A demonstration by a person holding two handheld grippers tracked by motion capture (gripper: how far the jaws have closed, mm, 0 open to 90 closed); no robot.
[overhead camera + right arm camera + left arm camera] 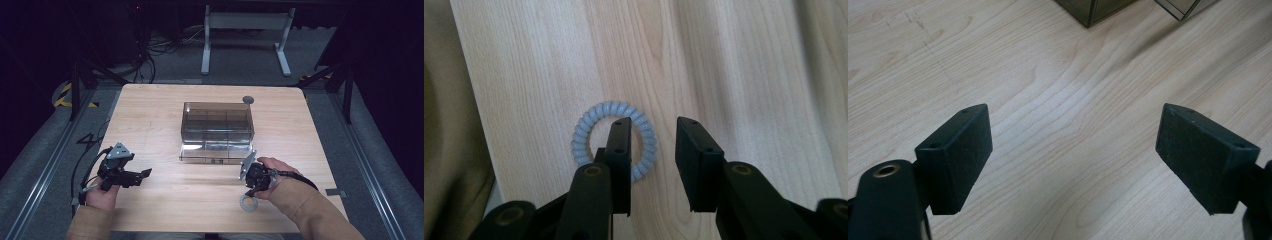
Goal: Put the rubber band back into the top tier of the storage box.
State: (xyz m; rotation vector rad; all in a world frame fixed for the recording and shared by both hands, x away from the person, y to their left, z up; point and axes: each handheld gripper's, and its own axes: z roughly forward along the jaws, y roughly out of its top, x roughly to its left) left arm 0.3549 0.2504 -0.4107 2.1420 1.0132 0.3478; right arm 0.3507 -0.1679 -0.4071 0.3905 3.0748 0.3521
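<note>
The right gripper [651,165] straddles the pale coiled hair tie's [589,122] rim near the worktop [165,125] edge, jaws apart (left gripper [1073,160] idle, jaws wide), so pinching shut comes next.

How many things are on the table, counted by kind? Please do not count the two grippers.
Coiled hair tie, pale grey-blue: 1
Clear smoky compartment box: 1
Clear flat tray or lid in front of the box: 1
Small round grey disc at the far edge: 1
Total: 4
</note>
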